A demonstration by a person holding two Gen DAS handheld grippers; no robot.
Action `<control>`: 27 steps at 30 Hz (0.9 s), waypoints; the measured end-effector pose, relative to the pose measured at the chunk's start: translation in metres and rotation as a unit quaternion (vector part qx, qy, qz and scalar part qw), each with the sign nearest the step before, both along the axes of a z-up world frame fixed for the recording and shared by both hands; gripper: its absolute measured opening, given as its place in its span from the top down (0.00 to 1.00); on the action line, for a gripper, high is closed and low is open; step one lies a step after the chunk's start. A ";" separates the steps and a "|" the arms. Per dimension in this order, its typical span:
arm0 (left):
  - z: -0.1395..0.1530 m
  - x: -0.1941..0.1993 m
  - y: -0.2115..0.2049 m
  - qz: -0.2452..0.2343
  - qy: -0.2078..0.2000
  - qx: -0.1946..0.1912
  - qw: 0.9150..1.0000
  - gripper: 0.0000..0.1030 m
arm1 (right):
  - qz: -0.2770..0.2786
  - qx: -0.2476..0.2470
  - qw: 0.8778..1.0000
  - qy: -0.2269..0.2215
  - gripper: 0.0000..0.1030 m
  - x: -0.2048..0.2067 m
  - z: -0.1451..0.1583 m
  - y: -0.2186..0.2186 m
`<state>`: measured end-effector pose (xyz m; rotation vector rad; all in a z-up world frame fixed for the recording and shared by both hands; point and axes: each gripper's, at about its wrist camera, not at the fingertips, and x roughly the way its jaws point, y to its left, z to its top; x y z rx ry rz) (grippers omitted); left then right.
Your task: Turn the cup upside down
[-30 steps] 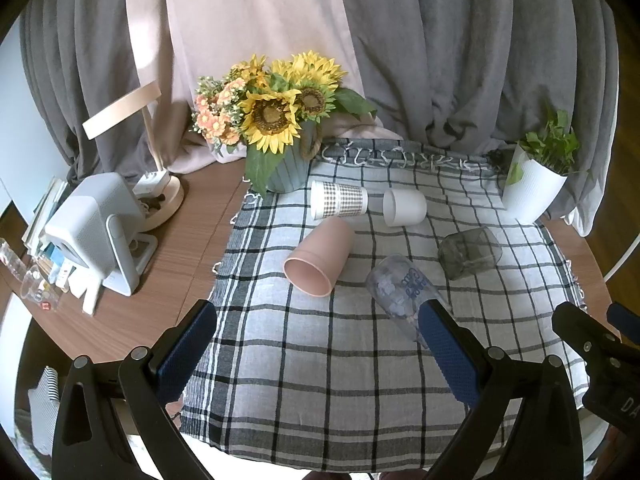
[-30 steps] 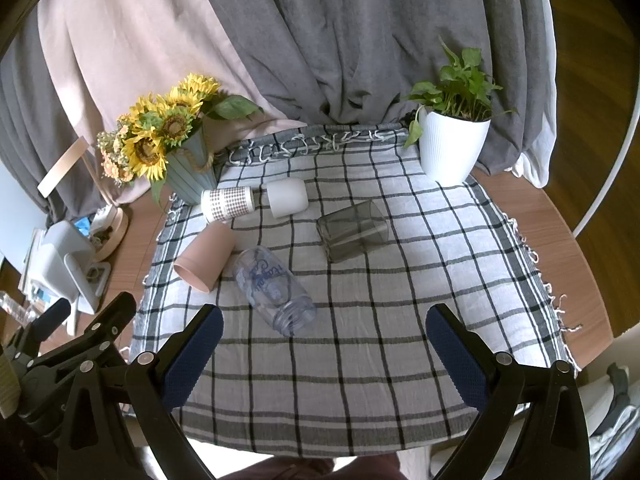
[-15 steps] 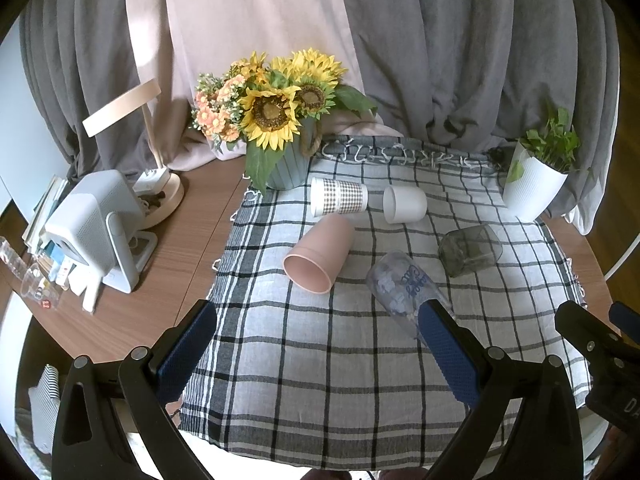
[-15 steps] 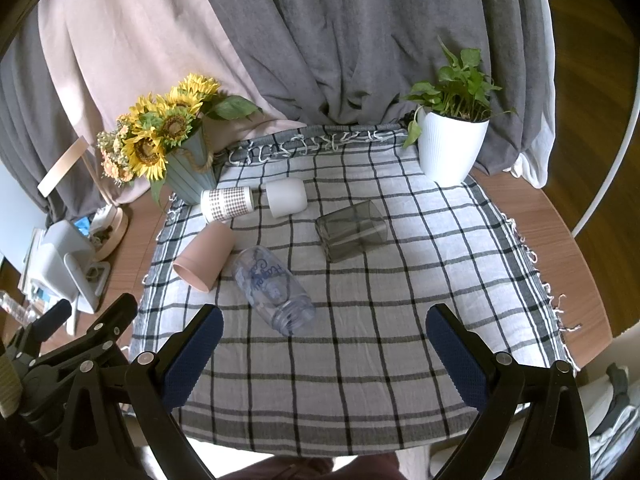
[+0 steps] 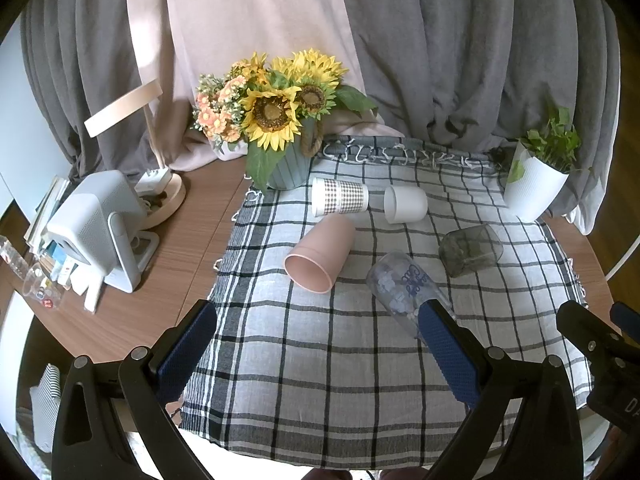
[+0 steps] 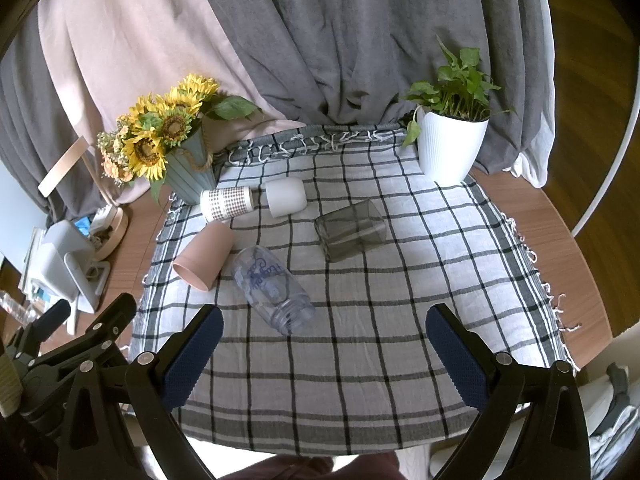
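Note:
Several cups lie on their sides on a checked cloth [image 5: 320, 360]: a pink cup [image 5: 320, 252] [image 6: 204, 256], a clear printed cup [image 5: 404, 284] [image 6: 272, 284], a dark smoky glass [image 5: 470, 250] [image 6: 350, 230], a white cup [image 5: 405, 204] [image 6: 286, 197] and a white cup with a checked band [image 5: 339, 196] [image 6: 226, 202]. My left gripper [image 5: 316, 352] is open and empty above the cloth's front, short of the cups. My right gripper [image 6: 324, 354] is open and empty, also near the front edge.
A sunflower vase [image 5: 286, 160] stands at the cloth's back left, a white plant pot [image 6: 452, 144] at the back right. A white device [image 5: 100, 228] and a lamp base [image 5: 164, 200] sit on the wooden table at left. Curtains hang behind.
Both grippers have barely moved; the left wrist view has drifted slightly. The cups lie where they were.

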<state>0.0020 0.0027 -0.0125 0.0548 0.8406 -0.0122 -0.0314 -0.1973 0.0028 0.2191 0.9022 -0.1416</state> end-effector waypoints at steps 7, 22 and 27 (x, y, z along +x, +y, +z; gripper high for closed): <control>0.000 0.001 0.000 0.000 0.000 0.000 1.000 0.00 | 0.000 0.000 1.000 0.001 0.01 0.001 0.000 0.000; 0.000 0.000 0.000 0.000 0.002 0.000 1.000 0.00 | 0.000 0.000 1.000 0.001 0.01 0.003 0.000 -0.002; -0.002 -0.002 0.000 0.000 0.002 0.001 1.000 0.00 | 0.000 0.001 1.000 0.002 0.01 0.006 -0.001 -0.001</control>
